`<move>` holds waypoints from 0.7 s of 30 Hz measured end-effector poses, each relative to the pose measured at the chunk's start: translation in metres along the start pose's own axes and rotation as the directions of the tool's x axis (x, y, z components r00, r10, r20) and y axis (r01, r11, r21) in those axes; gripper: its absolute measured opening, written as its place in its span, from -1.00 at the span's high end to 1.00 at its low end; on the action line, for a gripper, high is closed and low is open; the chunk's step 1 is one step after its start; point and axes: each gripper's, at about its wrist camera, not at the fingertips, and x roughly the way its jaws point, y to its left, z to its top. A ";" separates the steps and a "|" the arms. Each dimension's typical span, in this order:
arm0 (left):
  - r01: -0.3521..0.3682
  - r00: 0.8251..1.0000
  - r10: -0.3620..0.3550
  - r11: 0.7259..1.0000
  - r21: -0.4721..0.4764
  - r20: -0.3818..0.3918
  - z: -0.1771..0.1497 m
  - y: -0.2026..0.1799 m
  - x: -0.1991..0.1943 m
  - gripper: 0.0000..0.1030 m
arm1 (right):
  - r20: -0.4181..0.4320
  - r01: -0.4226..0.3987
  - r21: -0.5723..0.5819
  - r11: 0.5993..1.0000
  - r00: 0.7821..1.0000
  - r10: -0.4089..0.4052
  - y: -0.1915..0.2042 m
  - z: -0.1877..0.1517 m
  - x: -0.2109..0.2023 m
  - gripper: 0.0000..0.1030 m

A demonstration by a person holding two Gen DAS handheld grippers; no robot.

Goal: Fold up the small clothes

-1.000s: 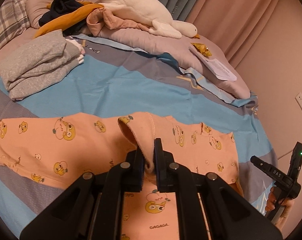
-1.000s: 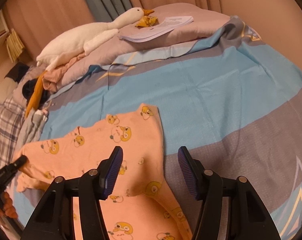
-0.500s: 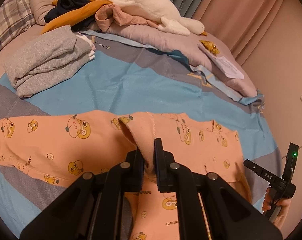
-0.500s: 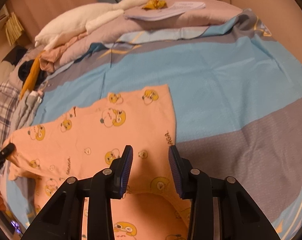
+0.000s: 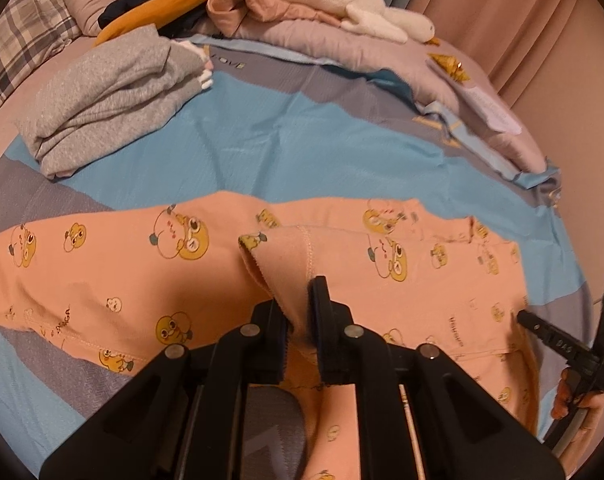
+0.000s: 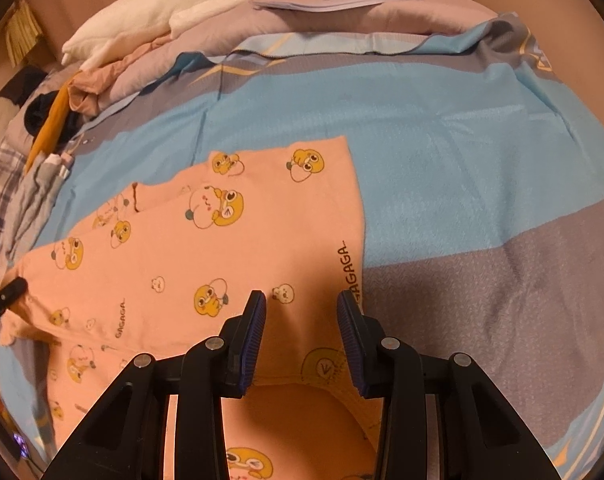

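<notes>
Lower now, left gripper (image 5: 298,312) pinching perhaps pyjamas (image 5: 102,280).

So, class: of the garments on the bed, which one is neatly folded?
The grey one, a stacked pile at the far left; the peach pyjamas lie spread out, the orange and navy clothes are heaped.

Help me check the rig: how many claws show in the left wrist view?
2. The left claw sits bottom centre, shut on a fold of the peach garment; the right claw pokes in at the right edge, held by a hand. None seems hidden.
</notes>
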 end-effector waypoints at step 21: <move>-0.106 0.989 0.103 0.994 -0.025 -0.104 -0.008 0.017 0.028 0.26 | -0.027 0.041 -0.026 0.999 0.999 -0.042 0.006 -0.001 0.011 0.24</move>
